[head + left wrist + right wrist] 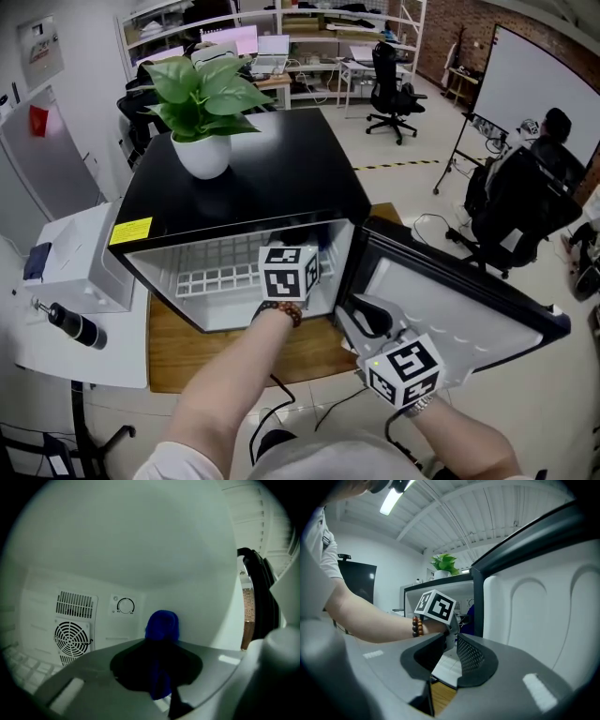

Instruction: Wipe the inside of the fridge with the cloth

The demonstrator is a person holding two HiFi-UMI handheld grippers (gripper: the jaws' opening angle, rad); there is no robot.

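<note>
Left gripper is deep inside the fridge, and its jaws are clamped on the cloth — a blue wad pinched low down, with its loose top bulging up past the tips. That grip makes sense: the bunched end is the working face, so the plastic gets rubbed with fabric rather than with the jaws. The cloth is up at the far right corner, below the dial and right of the fan grille. From here I can't tell whether it is pressing on the wall or just short of it.

Outside, the right gripper sits low beside the open door, jaws spread with nothing between them — only the fridge opening and the wooden board under it show through the gap. My guess is that it is parked there to stop the door swinging back onto the working arm, though contact with the door isn't clear.

The wire shelf lies under the left wrist, so the reach goes in above it. The plant stands on top, well clear of the job.

Judging by the cloth's position, the wipe is mid-course, with the right wall and back corner in hand.
</note>
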